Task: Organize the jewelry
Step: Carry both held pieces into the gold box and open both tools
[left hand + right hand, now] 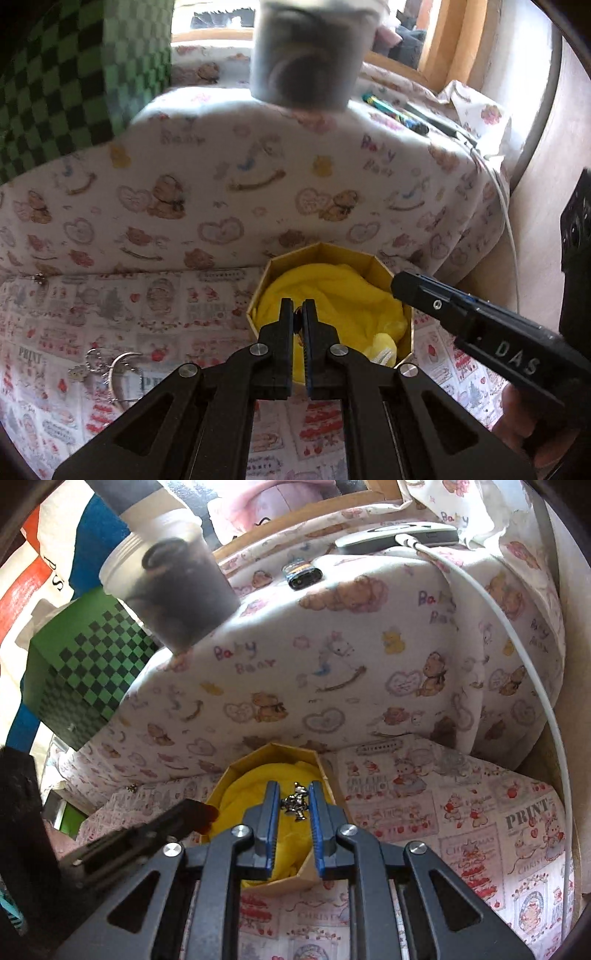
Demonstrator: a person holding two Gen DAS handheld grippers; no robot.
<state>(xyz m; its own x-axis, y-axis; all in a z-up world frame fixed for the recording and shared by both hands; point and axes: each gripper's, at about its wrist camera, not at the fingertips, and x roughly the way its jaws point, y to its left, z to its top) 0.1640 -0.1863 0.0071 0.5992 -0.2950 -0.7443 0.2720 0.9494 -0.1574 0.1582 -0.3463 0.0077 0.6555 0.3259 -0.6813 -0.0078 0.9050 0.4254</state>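
A gold octagonal box lined with yellow cloth sits on the printed sheet; it also shows in the right wrist view. My left gripper is shut on a small dark and gold jewelry piece over the box's near left side. My right gripper holds a silver charm piece between its blue pads above the yellow cloth. The right gripper also shows in the left wrist view at the box's right rim. Silver jewelry lies on the sheet to the left.
A pillow with a bear print rises behind the box. A grey cup stands on top of it. A green checkered box is at the left. A white cable runs down the right, from a phone.
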